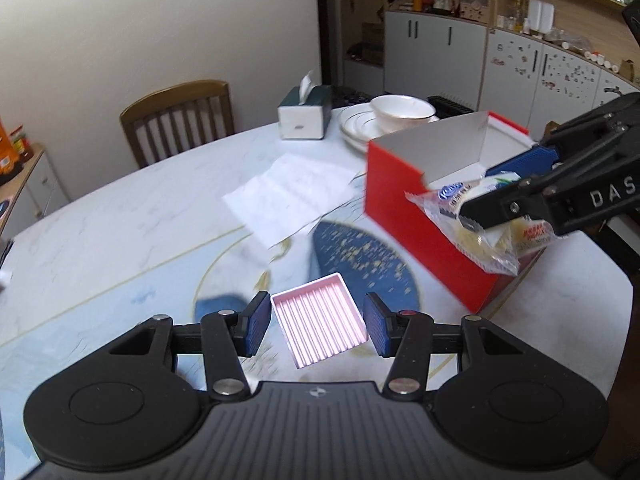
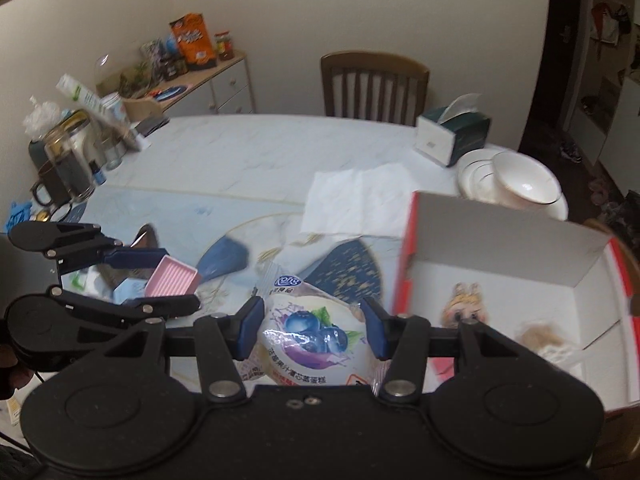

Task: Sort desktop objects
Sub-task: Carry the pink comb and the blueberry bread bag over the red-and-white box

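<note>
A pink ribbed tray [image 1: 318,318] hangs above the table between the blue pads of my left gripper [image 1: 318,326], which is shut on it. The right wrist view shows the same tray [image 2: 172,278] in that gripper [image 2: 176,278] at the left. My right gripper [image 2: 314,330] is shut on a clear snack packet [image 2: 316,336] printed with blueberries. In the left wrist view this gripper [image 1: 480,194] holds the packet [image 1: 480,232] at the near corner of an open red box [image 1: 420,220]. The box [image 2: 500,264] is white inside and holds a small doll and another item.
A white paper napkin [image 1: 288,196] lies mid-table. Behind it are a tissue box [image 1: 304,114] and stacked white plates with a bowl [image 1: 400,112]. A wooden chair [image 1: 180,116] stands at the far edge. Jars and bottles [image 2: 68,168] crowd the table's left side.
</note>
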A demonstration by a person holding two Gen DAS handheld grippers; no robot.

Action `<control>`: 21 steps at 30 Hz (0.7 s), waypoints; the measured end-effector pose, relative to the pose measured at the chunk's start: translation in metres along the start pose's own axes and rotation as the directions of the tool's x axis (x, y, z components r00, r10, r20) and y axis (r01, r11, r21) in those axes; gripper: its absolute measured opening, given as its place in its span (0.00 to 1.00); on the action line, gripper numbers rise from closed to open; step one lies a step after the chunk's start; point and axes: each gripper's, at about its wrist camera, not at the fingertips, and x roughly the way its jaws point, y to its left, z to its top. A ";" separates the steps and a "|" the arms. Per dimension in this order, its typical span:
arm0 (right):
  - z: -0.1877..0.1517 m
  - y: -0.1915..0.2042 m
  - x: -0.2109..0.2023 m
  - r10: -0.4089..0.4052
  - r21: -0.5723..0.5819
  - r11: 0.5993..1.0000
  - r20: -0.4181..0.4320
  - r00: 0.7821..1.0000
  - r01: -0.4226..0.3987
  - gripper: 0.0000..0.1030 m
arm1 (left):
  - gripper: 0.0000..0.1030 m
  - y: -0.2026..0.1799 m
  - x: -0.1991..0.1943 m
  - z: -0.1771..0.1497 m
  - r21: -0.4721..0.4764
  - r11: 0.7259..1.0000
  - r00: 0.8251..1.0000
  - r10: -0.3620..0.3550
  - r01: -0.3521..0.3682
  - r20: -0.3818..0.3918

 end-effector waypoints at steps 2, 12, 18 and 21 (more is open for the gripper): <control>0.001 -0.011 -0.004 -0.019 0.007 1.000 0.009 1.000 0.019 0.50 | 0.48 -0.009 0.004 0.008 0.014 1.000 1.000 -0.010 0.010 0.006; -0.001 -0.073 -0.017 -0.097 0.052 0.994 0.026 0.995 0.096 0.50 | 0.48 -0.052 0.021 0.054 0.024 0.996 0.996 -0.083 0.083 0.029; -0.002 -0.110 -0.021 -0.142 0.075 0.987 0.024 0.990 0.140 0.50 | 0.48 -0.084 0.033 0.076 0.079 0.991 0.993 -0.115 0.112 0.037; -0.003 -0.127 -0.020 -0.159 0.084 0.984 0.020 0.987 0.157 0.50 | 0.48 -0.101 0.041 0.083 0.103 0.986 0.991 -0.131 0.128 0.028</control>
